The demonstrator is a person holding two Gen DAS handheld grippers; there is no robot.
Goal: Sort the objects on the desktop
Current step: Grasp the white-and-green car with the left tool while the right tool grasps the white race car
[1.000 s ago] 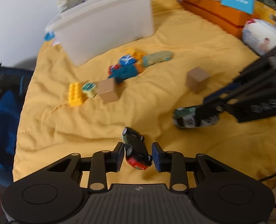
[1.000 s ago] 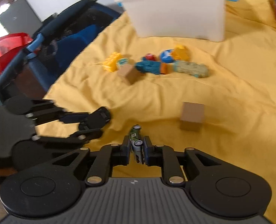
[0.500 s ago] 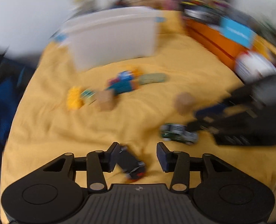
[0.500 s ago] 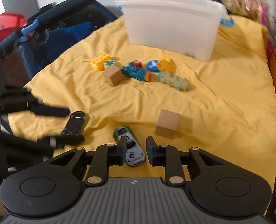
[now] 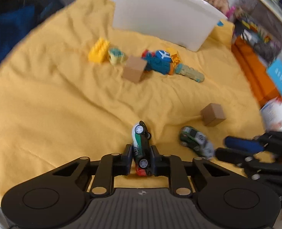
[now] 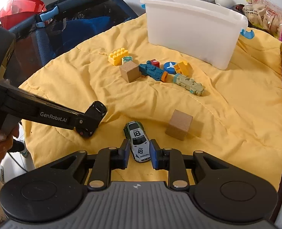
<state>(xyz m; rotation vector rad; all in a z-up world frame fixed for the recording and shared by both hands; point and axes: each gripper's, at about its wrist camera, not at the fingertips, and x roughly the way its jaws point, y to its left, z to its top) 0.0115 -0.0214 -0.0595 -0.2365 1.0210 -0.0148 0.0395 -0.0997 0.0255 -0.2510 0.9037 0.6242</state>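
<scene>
My left gripper (image 5: 141,148) is shut on a black toy car (image 5: 142,143) with a green, white and red side, held on its side just above the yellow cloth (image 5: 64,114). The right wrist view shows that gripper (image 6: 89,122) at the left, the car clamped between its pads. My right gripper (image 6: 139,144) stands open around the rear half of a green-and-white number 18 car (image 6: 137,135), which lies flat on its wheels. I see no pad pressing on it. In the left wrist view that car (image 5: 195,143) sits at the tips of the right gripper (image 5: 222,149).
A white plastic bin (image 6: 194,32) stands at the back of the cloth. In front of it lie several bricks and toy vehicles (image 6: 154,71) and a wooden cube (image 6: 129,73). A second cube (image 6: 180,126) is near my right fingers. A blue fabric cot (image 6: 74,24) borders the left.
The left jaws closed on the black car that lay between them, and the hand rolled. The right jaws widened; the green-and-white car, held on its side before, now lies flat on the cloth.
</scene>
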